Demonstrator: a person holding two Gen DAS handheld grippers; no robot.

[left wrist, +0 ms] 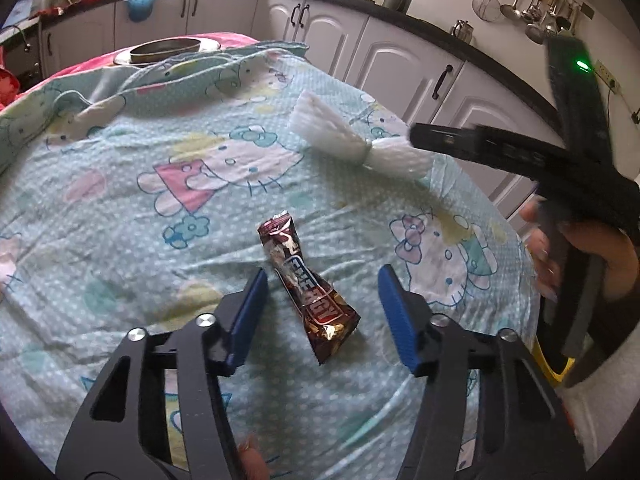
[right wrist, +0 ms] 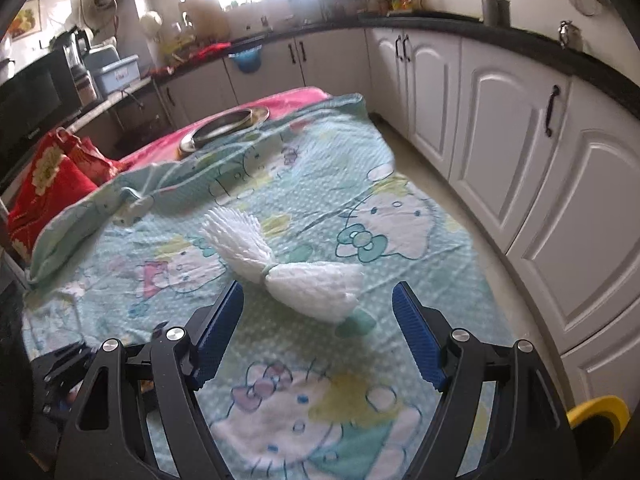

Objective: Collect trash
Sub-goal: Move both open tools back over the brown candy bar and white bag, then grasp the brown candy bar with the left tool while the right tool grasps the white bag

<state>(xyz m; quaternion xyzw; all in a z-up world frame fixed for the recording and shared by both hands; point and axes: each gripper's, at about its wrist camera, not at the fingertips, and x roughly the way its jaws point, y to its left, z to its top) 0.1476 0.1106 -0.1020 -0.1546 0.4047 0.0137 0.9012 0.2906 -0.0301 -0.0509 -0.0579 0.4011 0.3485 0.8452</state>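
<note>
Wrapper (left wrist: 308, 292), between left gripper (left wrist: 324, 304) jaws: dk brown, blue/red lettering, gold foil at near end. Jaw pads (left wrist: 250, 312) blue, ribbed; frames black. White tassel (right wrist: 288, 276), just ahead of right gripper (right wrist: 318, 328) jaws, w/ pale green tie. Sheet (left wrist: 120, 240) under both: mint, white dots, pink/white cartoon cat print.

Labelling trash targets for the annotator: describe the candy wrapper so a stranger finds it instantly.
Start at the table under the pale blue cartoon-cat cloth. Near its front, between the blue pads of the open left gripper, lies the wrapper, untouched. It is glossy dark brown with red-and-blue lettering, long and crinkled, unlike the white tied bundle further back.
</note>
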